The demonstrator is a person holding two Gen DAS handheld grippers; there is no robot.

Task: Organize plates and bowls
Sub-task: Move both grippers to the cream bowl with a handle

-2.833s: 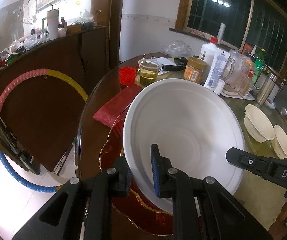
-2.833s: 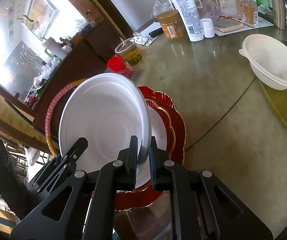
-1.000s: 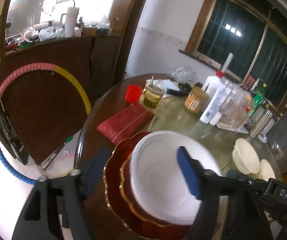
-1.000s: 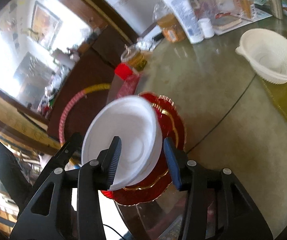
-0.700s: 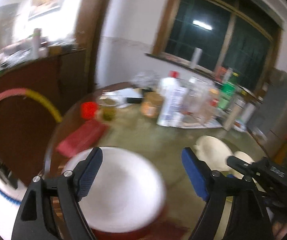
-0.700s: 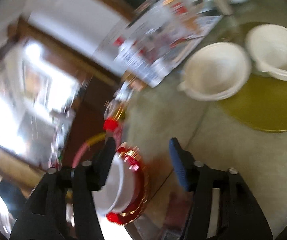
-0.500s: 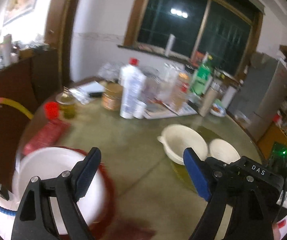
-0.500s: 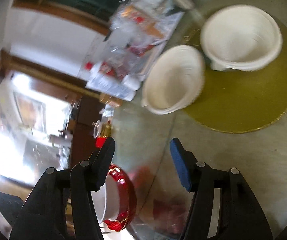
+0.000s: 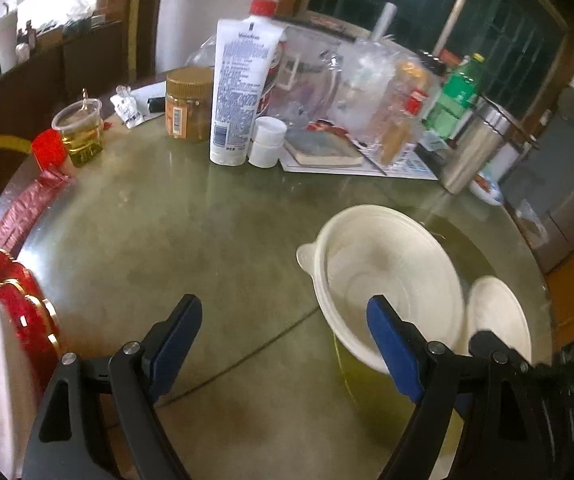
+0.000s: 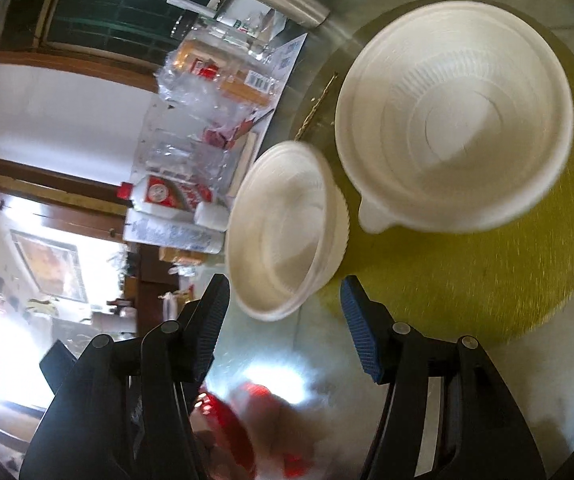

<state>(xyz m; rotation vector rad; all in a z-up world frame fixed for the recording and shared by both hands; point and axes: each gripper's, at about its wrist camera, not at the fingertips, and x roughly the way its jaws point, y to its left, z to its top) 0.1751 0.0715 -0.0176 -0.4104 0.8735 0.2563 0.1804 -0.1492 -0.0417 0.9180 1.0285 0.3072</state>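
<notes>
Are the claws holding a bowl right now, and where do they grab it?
No. The left claw is open and empty. The right claw is opening with nothing between its fingers; the bowl just ahead is untouched.

I am looking at a home, in a dining room I think. A round table [image 9: 207, 240] with a glass top carries many household things: a lotion tube [image 9: 239, 92], a jar [image 9: 187, 104], a cup [image 9: 81, 130] of yellow liquid, a green bottle [image 9: 455, 100], a steel flask [image 9: 473, 148], a book [image 9: 323, 152] and disposable bowls [image 10: 455, 128]. Behind I see a wooden sideboard [image 9: 83, 56], a framed picture [image 10: 53, 264] on the wall, and a dark window [image 9: 427, 8] with bars.
</notes>
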